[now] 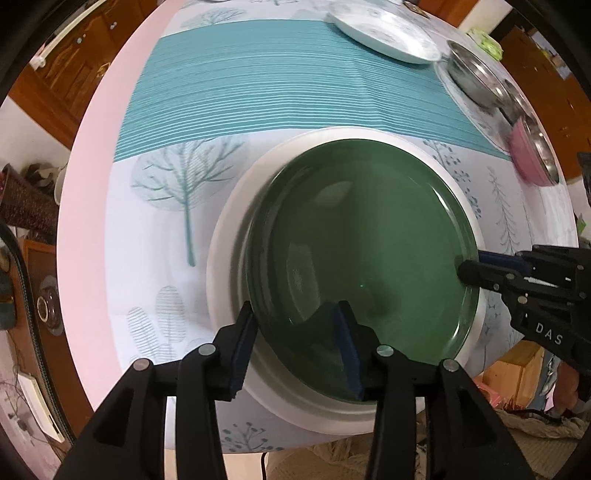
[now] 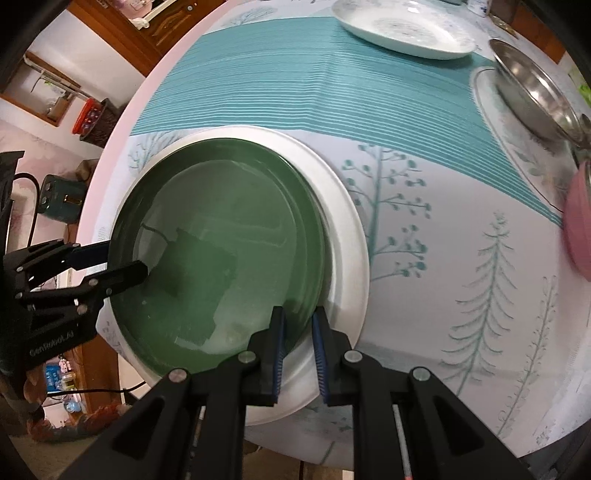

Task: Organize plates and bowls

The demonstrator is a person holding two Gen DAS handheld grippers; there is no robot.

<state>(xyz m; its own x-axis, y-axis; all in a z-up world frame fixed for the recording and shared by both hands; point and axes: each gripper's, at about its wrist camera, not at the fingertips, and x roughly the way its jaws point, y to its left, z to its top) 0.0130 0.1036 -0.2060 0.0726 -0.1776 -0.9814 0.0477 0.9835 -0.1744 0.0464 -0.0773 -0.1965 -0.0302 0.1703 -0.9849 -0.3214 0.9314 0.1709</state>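
A green plate (image 1: 369,236) lies on a larger white plate (image 1: 229,236) near the table's front edge; both also show in the right wrist view, green (image 2: 221,240) on white (image 2: 343,229). My left gripper (image 1: 297,332) is open, its fingers straddling the green plate's near-left rim. My right gripper (image 2: 297,332) has its jaws a little apart around the green plate's right rim; it shows from the side in the left wrist view (image 1: 469,269). The left gripper shows in the right wrist view (image 2: 110,262).
A white patterned plate (image 1: 384,33) lies at the far side of the table. Steel bowls (image 1: 476,77) and a pink bowl (image 1: 532,155) stand along the right edge. The table carries a teal-striped, tree-printed cloth (image 1: 258,81).
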